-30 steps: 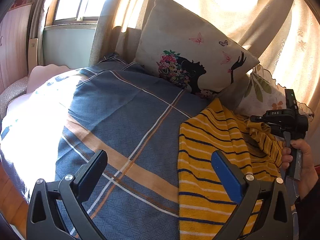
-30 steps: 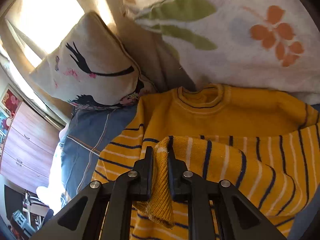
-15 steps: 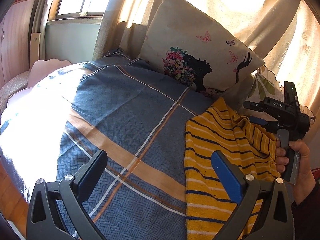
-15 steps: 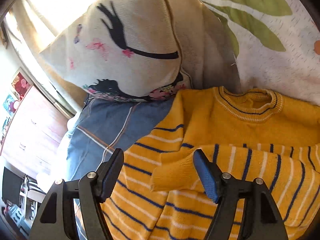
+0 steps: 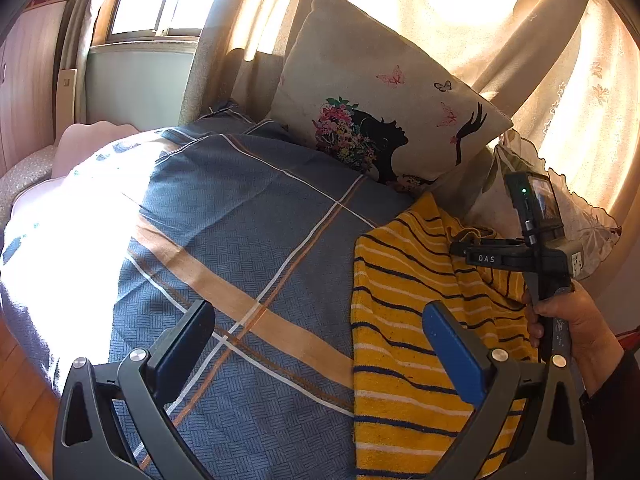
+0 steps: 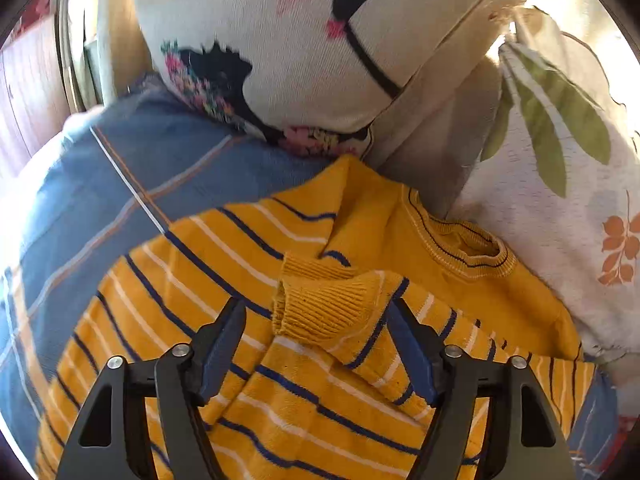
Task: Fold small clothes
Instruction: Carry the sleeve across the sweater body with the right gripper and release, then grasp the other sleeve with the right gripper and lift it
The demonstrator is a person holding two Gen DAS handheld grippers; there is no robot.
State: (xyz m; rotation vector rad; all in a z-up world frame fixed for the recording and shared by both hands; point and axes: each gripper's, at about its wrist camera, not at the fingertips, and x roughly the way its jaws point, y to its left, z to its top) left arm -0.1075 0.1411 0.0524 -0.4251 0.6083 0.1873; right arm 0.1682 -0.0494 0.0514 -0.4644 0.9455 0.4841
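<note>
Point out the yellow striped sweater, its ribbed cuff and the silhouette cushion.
yellow striped sweater (image 6: 304, 396), right wrist view, striped body.
ribbed cuff (image 6: 320, 308), right wrist view, end of the folded-in sleeve.
silhouette cushion (image 5: 380, 100), left wrist view, plain upper face.

yellow sweater (image 6: 304, 392) | navy and white stripes | flat, lower centre of frame | ribbed sleeve cuff (image 6: 320, 308) folded across chest | collar upper right

Bright backlit room, fisheye bending at the edges
Sun through the curtains (image 5: 460, 8) at 12 o'clock; blown-out glare on the bed (image 5: 60, 248) at 9; right view slightly blurred.
</note>
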